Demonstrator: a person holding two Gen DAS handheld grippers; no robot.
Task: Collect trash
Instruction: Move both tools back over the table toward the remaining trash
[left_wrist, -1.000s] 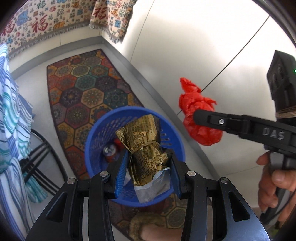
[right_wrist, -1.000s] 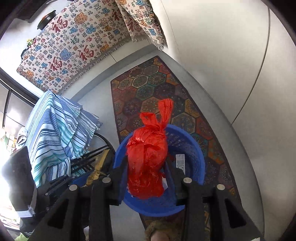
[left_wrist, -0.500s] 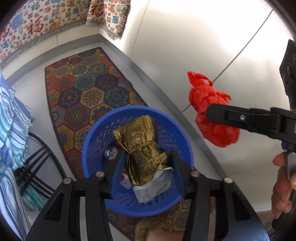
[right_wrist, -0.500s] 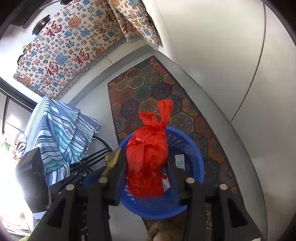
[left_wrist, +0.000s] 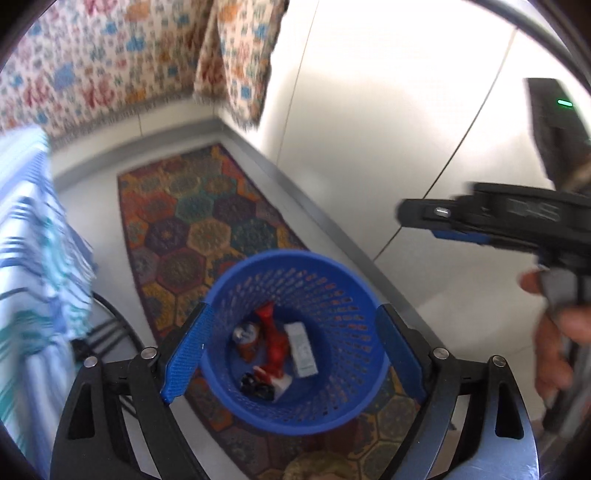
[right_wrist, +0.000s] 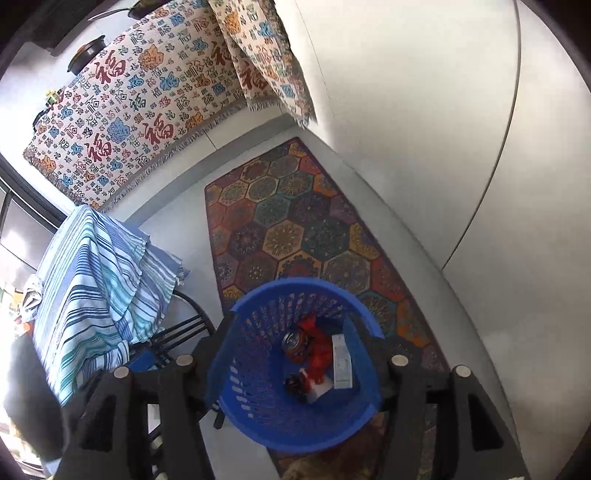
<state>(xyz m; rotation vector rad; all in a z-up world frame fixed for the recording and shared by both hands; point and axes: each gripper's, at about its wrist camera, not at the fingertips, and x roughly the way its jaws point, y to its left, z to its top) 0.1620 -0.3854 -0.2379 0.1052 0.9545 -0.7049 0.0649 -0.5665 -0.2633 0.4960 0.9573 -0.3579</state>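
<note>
Drop step, by the look of it, just finished. Both grippers above the blue basket (left_wrist: 295, 343), pointing down into it, nothing between the jaws of either. Left gripper (left_wrist: 291, 354) spread wide, jaws having just been opening, blue pads flanking the basket rim in its own view but gripping nothing. Right gripper (right_wrist: 291, 373) likewise apart and bare, jaws also just opening; seen from the side in the left view as a dark bar with a hand (left_wrist: 557, 343) on its grip.

Trash now down on the basket floor: a red bag (right_wrist: 319, 354) near the middle, a drink can (right_wrist: 293, 341) just beside it, a pale flat carton (right_wrist: 341, 363) on the other side, and a small dark lump (right_wrist: 293, 384) touching the bag's lower end. Hard to say whether that lump and the white scrap by it are a crumpled wrapper; left view smeared by motion, right view small.

Basket standing upright on a patterned rug (right_wrist: 295, 229), close to a pale wall, with a striped cloth (right_wrist: 96, 295) draped over a rack nearby.

Next move, likely: lift both grippers clear of the rim and look round for further litter. None visible on the rug or bare floor in these views, so a wider sweep of the room probably needed first, jaws kept apart and ready for the next pick.
</note>
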